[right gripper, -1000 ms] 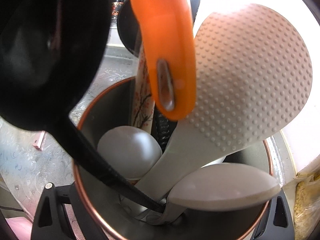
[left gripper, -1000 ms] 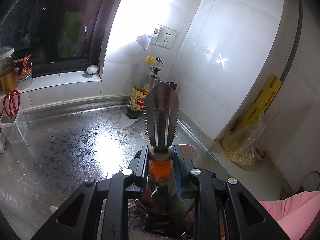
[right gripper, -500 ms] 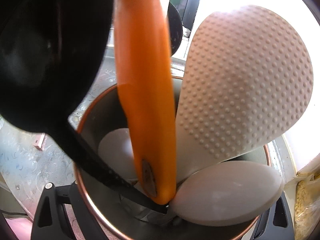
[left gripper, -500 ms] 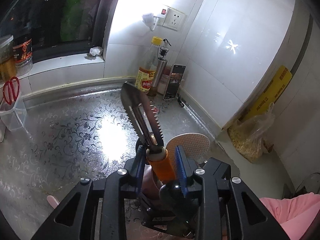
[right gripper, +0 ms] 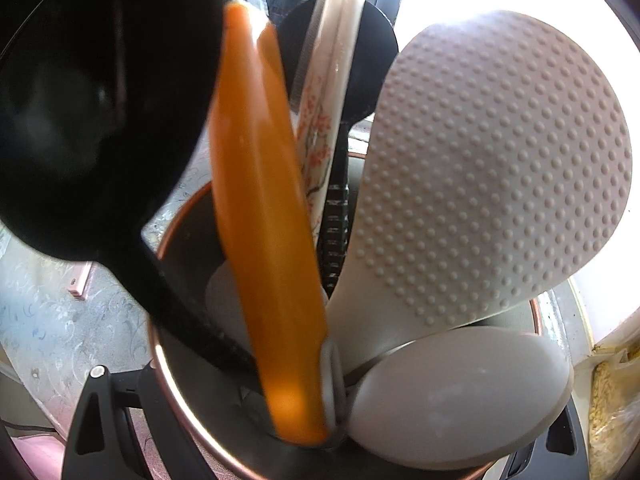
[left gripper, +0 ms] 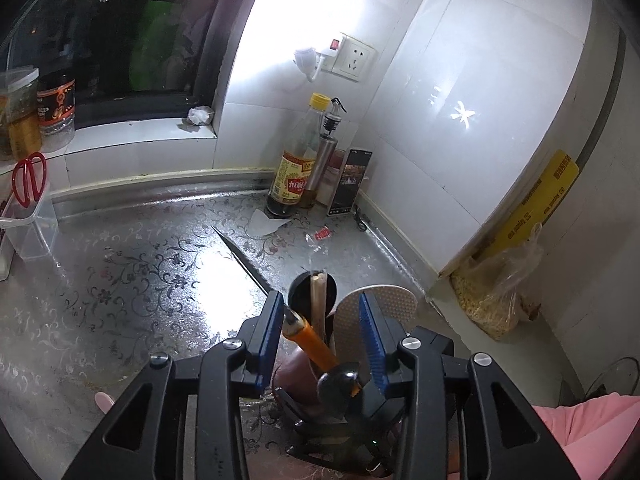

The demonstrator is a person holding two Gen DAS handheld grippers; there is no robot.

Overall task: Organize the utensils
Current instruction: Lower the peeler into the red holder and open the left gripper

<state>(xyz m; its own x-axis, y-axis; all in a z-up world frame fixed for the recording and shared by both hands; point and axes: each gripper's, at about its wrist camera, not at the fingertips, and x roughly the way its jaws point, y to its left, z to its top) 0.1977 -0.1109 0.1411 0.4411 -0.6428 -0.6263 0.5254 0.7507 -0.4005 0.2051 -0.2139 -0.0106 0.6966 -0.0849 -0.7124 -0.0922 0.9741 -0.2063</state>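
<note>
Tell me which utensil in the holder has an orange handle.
The orange-handled peeler, standing handle-down in the copper-rimmed holder. The ladle is black, and the dimpled rice paddle and smooth spoon are pale grey.

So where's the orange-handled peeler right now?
The peeler stands handle-down in the holder, between the black ladle and the dotted rice paddle.

Both views bulge with fisheye curve, corners dark. In the left wrist view, white glare burns out the tiled wall (left gripper: pixel 280 40) at upper centre and mirrors as a bright patch on the tabletop (left gripper: pixel 216 280); the window (left gripper: pixel 100 40) at upper left is dark. In the right wrist view, the orange handle (right gripper: pixel 264 240) is smeared with blur, the black ladle (right gripper: pixel 92 100) lies in shadow, and the upper right is overexposed.
</note>
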